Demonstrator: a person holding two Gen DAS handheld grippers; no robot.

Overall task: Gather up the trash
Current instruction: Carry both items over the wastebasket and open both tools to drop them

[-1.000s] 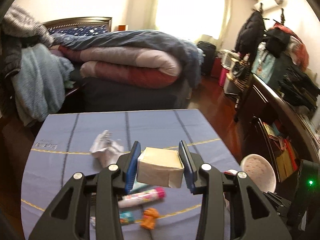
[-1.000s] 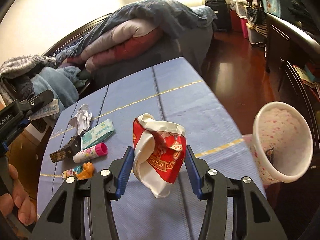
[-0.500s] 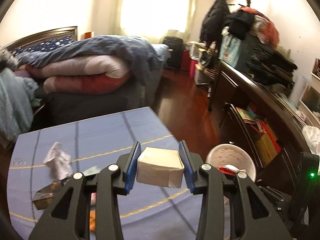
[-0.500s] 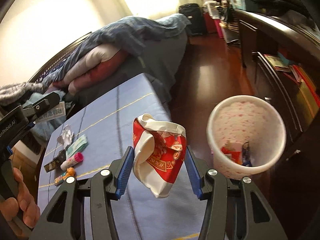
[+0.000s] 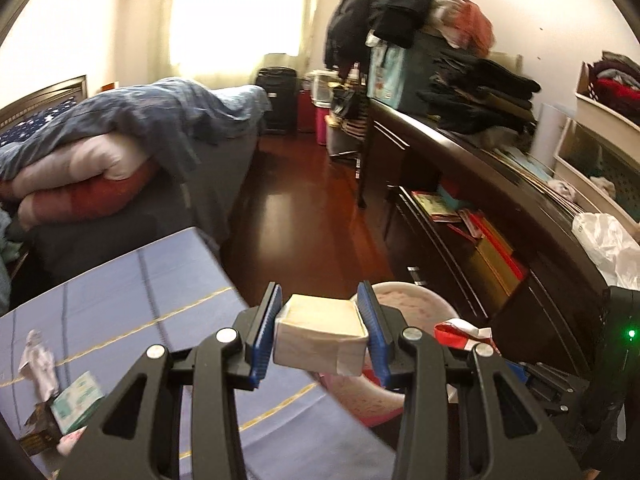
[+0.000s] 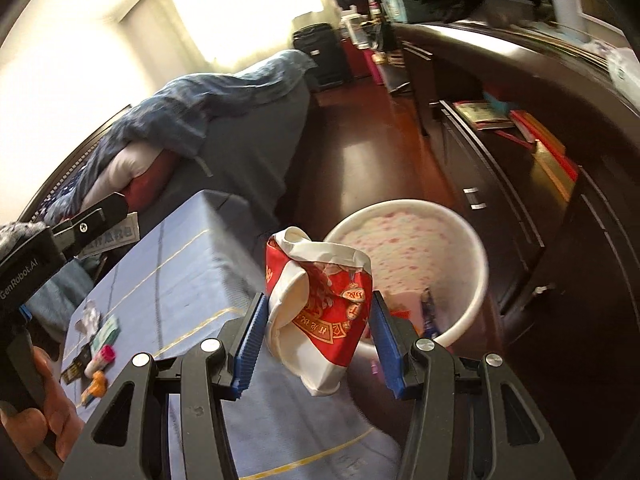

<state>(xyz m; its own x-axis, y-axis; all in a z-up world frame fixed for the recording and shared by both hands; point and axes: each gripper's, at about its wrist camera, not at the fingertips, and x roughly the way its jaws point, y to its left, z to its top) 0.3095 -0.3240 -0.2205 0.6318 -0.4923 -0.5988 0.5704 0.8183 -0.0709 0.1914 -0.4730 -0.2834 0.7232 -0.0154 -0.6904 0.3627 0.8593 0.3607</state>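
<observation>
In the left wrist view, your left gripper (image 5: 320,336) is clamping one cream-coloured tissue pack (image 5: 320,334) between its two blue pads, holding it in the air past the corner of the blue tablecloth (image 5: 132,296). One white bin (image 5: 416,300) with pink speckles is sitting just behind and below the pack, beside the table. One red-and-white wrapper (image 5: 460,330) is showing at the bin's right side. At the far left of the cloth, four small items are lying close together: one crumpled white paper (image 5: 38,362), one green-and-white packet (image 5: 76,400), one dark box (image 5: 38,428) and one pink-tipped piece, partly hidden.

In the right wrist view, your right gripper (image 6: 316,336) is squeezing one crumpled red-and-white wrapper (image 6: 320,300), which is hanging in front of the near rim of the single bin (image 6: 476,240). A few scraps are lying inside, blurred. On the cloth (image 6: 180,280) at left, five pieces are resting near each other, an orange one (image 6: 96,386) nearest.
</observation>
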